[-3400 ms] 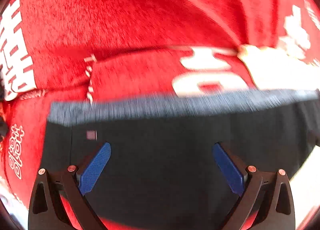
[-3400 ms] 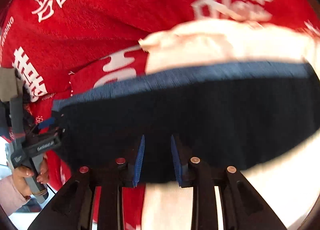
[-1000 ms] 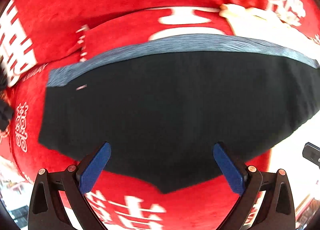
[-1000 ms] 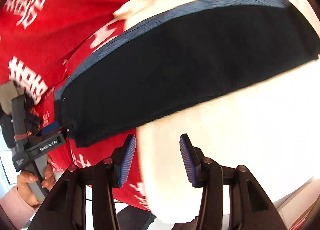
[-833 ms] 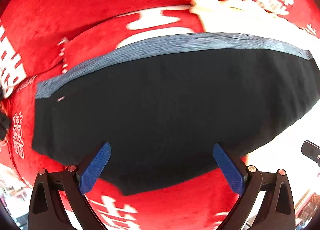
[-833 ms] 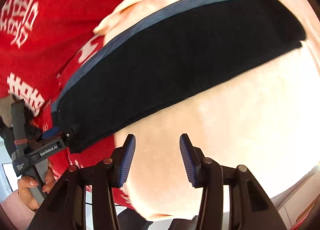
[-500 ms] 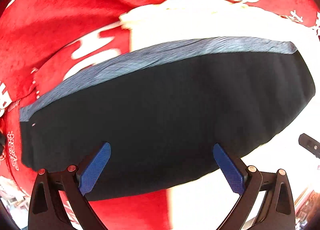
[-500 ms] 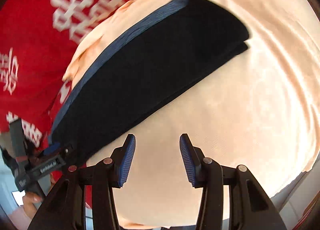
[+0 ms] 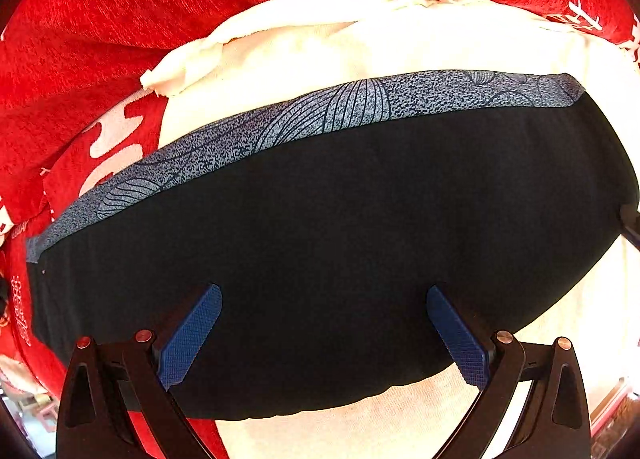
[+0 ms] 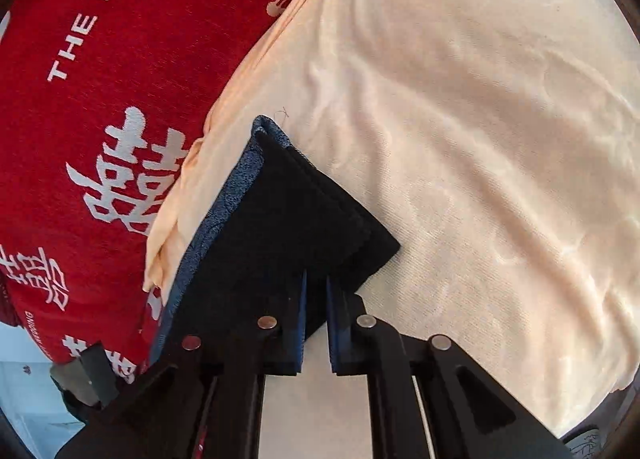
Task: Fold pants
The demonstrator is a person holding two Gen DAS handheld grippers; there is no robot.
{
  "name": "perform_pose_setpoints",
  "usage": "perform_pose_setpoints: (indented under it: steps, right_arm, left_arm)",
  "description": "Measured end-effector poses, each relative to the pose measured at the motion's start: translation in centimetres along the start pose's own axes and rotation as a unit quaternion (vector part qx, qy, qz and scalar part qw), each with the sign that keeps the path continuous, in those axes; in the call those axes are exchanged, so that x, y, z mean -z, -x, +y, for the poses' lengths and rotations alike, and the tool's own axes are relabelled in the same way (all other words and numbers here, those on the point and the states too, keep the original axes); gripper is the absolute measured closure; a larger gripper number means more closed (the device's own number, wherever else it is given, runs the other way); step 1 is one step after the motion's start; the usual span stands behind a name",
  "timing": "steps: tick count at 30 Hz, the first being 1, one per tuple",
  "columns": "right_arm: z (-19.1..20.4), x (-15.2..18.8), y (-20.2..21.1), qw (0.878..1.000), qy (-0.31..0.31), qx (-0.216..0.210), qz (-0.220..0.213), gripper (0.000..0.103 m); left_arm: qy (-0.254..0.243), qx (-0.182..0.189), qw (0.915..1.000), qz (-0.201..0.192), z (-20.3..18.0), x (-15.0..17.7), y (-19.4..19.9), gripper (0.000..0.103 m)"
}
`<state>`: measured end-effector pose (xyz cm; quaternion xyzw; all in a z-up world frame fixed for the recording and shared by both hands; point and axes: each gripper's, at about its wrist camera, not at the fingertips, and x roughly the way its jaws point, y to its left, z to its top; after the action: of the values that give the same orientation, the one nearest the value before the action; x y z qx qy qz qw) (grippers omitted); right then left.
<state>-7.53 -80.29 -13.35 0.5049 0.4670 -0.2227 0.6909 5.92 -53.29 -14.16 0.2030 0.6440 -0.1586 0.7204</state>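
Now the right claw (image 10: 316, 323) pinches the folded dark pants (image 10: 288, 235) on a cream cloth (image 10: 460, 119); the left claw (image 9: 324, 335) gapes wide, empty.

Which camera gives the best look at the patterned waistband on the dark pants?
The left wrist view. There the patterned waistband runs nearly the full width of the frame, in focus, its line pattern clear. The right wrist view shows it only edge-on, as a thin blue strip along the folded pants' left side.
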Motion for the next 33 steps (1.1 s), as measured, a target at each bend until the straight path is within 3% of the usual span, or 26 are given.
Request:
perform_pose_setpoints:
  steps: [2, 3, 5, 11, 14, 19, 23, 26, 29, 33]
  right_arm:
    - [-0.8, 0.2, -0.7, 1.000, -0.006, 0.027, 0.012, 0.091]
    - [-2.0, 0.2, -0.5, 0.999, -0.029, 0.021, 0.012, 0.080]
    - [-2.5, 0.1, 0.2, 0.998, -0.052, 0.017, 0.007, 0.079]
    - [0.5, 0.0, 3.6, 0.996, 0.019, 0.077, -0.049, 0.076]
    - [3.8, -0.9, 3.6, 0.993, 0.082, 0.062, -0.056, 0.076]
    - [8.0, -4.3, -1.2, 0.989, 0.140, 0.029, -0.025, 0.076]
    - [8.0, -6.5, -5.5, 0.987, 0.150, 0.051, -0.005, 0.077]
    - [7.3, -6.8, -4.7, 0.989, 0.138, 0.045, -0.021, 0.080]
    - [6.7, -6.6, -2.6, 0.990, 0.117, 0.070, -0.043, 0.076]
    - [4.6, -4.8, -0.2, 0.996, 0.077, 0.026, -0.020, 0.069]
  left_arm:
    - [-0.001, 0.000, 1.0000, -0.003, -0.1, 0.2, -0.1, 0.000]
    - [-0.004, -0.003, 1.0000, -0.004, -0.2, 0.2, 0.0, 0.000]
    - [-0.009, -0.008, 0.9999, -0.005, -0.5, 0.3, 0.1, 0.000]
    - [-0.007, -0.016, 0.9998, -0.008, -1.9, 0.4, 0.4, 0.000]
    - [-0.002, -0.018, 0.9998, -0.008, -2.4, 0.4, 0.4, 0.000]
    - [-0.002, -0.015, 0.9999, -0.007, -2.7, 0.6, 0.3, 0.000]
    - [0.003, -0.008, 0.9999, -0.005, -2.9, 0.7, 0.3, 0.000]
    - [0.005, -0.003, 1.0000, -0.004, -1.9, 0.4, 0.1, 0.000]
    - [0.008, 0.002, 1.0000, -0.003, -1.9, 0.4, 0.0, 0.000]
    - [0.006, 0.005, 1.0000, 0.000, -0.8, 0.4, -0.5, 0.000]
